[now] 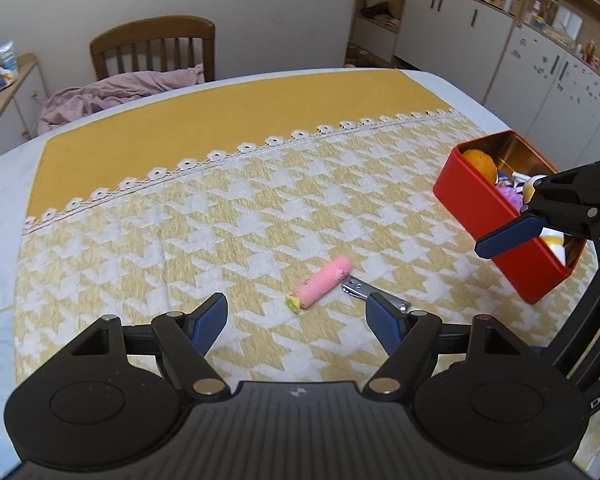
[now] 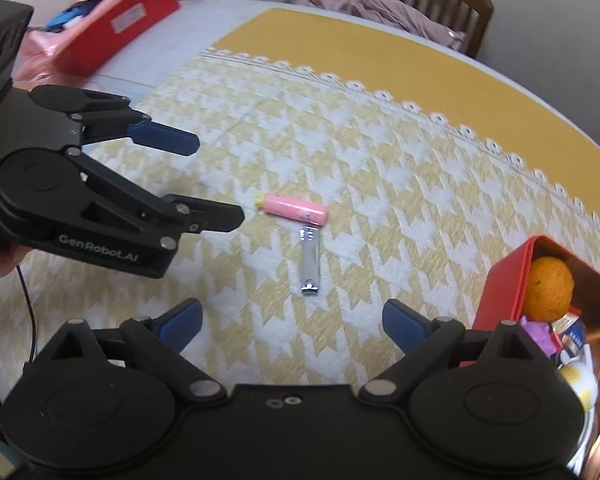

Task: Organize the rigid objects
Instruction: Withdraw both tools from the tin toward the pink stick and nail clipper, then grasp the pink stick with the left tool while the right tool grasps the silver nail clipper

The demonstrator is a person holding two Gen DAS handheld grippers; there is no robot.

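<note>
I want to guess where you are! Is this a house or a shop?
Most likely a house, a dining room. There is a table with a yellow tablecloth, a wooden chair pushed up to it, and cupboards with cluttered shelves along the wall.

One pink cylinder and one metal nail clipper lie mid-table. One red tin stands near the table's right edge, holding one orange ball. One wooden chair stands at the far edge.

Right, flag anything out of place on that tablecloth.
Two loose items lie on the tablecloth outside the red tin: a pink tube on its side and a metal nail clipper just beside its end. Nothing looks spilled or damaged.
</note>
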